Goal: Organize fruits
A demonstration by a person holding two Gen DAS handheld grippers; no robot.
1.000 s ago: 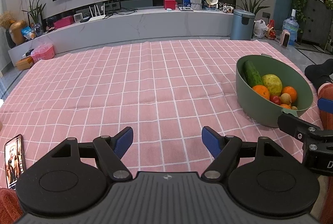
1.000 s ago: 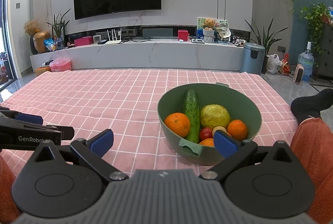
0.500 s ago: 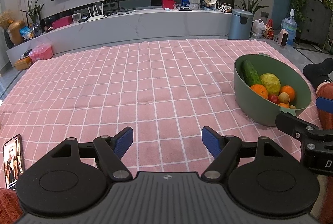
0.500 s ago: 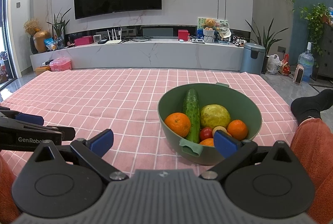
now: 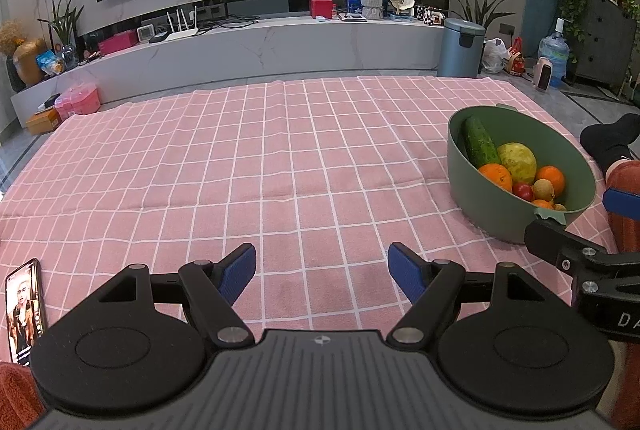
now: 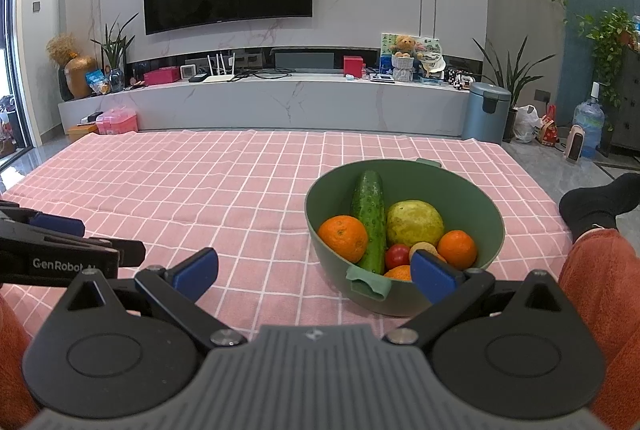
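Observation:
A green bowl (image 6: 476, 190) (image 5: 480, 186) stands on the pink checked cloth (image 5: 280, 170). It holds a cucumber (image 6: 370, 218), a yellow-green round fruit (image 6: 414, 222), two oranges (image 6: 344, 238), a small red fruit (image 6: 397, 255) and other small pieces. My right gripper (image 6: 316, 272) is open just in front of the bowl's near rim, nothing between its fingers. Left of the bowl, my left gripper (image 5: 322, 272) hovers open over bare cloth and holds nothing. The right gripper's finger (image 5: 560, 242) shows at the right edge of the left wrist view.
A phone (image 5: 24, 306) with a lit screen lies on the cloth at the near left. A person's leg in orange trousers (image 6: 600, 290) and a black sock (image 6: 596, 202) rest at the right edge. A low marble TV bench (image 6: 280, 102) and a blue bin (image 6: 486, 110) stand beyond the cloth.
The left wrist view has drifted slightly, so the bowl sits a little further left and up in it. The right gripper and the fruit have not moved.

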